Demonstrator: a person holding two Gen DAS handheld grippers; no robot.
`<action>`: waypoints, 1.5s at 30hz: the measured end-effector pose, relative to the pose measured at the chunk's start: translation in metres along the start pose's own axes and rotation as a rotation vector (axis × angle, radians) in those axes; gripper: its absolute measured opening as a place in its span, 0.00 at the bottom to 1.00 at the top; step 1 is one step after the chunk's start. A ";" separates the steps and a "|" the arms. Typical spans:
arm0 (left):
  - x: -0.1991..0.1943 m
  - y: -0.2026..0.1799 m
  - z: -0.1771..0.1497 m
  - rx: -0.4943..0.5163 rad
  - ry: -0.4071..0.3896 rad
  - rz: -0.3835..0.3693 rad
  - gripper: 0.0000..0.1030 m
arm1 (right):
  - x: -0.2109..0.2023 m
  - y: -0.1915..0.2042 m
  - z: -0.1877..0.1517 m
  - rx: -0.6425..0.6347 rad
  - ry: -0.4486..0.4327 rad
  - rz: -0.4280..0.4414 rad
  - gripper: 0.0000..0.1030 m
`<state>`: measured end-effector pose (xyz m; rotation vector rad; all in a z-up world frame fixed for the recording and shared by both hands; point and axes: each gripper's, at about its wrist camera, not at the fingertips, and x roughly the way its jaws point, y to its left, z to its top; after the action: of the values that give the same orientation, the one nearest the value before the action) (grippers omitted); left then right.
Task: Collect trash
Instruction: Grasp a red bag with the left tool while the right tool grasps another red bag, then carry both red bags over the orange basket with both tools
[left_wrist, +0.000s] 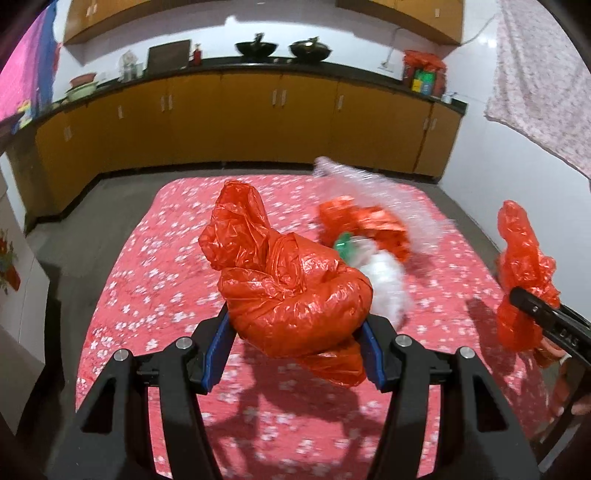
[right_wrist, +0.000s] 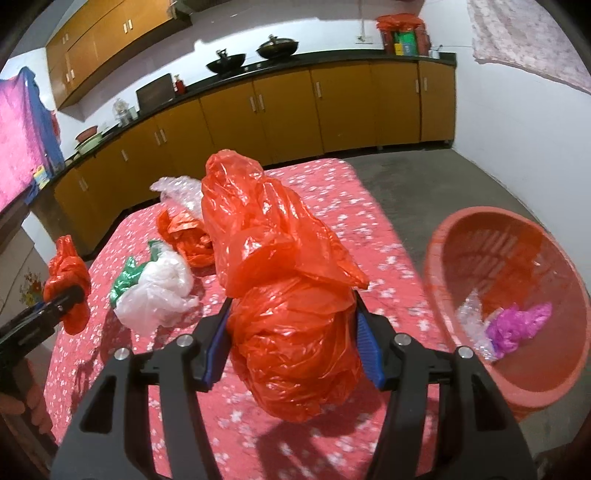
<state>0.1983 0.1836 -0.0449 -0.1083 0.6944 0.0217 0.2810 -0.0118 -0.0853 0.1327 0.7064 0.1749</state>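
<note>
In the left wrist view my left gripper (left_wrist: 299, 332) is shut on a crumpled red plastic bag (left_wrist: 280, 266), held above the table. In the right wrist view my right gripper (right_wrist: 291, 325) is likewise shut on another crumpled red plastic bag (right_wrist: 266, 229); its blue pads press into both sides. Each gripper also shows at the edge of the other's view with its bag: the right gripper (left_wrist: 524, 299) and the left gripper (right_wrist: 70, 295). On the table lie a third red bag (right_wrist: 184, 236), a white bag with green print (right_wrist: 155, 291) and clear bubble wrap (right_wrist: 177, 192).
The table wears a red flowered cloth (left_wrist: 155, 258). A red plastic basket (right_wrist: 461, 229) stands off its right side on the grey floor, with purple plastic (right_wrist: 517, 325) and clear wrap inside. Yellow cabinets (left_wrist: 258, 122) line the far wall.
</note>
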 end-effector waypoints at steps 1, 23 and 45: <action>-0.003 -0.007 0.002 0.011 -0.006 -0.011 0.58 | -0.005 -0.005 0.001 0.007 -0.008 -0.007 0.56; -0.016 -0.129 0.013 0.198 -0.044 -0.218 0.58 | -0.077 -0.112 -0.007 0.142 -0.111 -0.171 0.56; 0.007 -0.239 0.016 0.265 -0.009 -0.415 0.58 | -0.100 -0.189 -0.025 0.278 -0.138 -0.314 0.56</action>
<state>0.2278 -0.0526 -0.0149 0.0035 0.6497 -0.4662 0.2115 -0.2159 -0.0745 0.2939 0.6024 -0.2321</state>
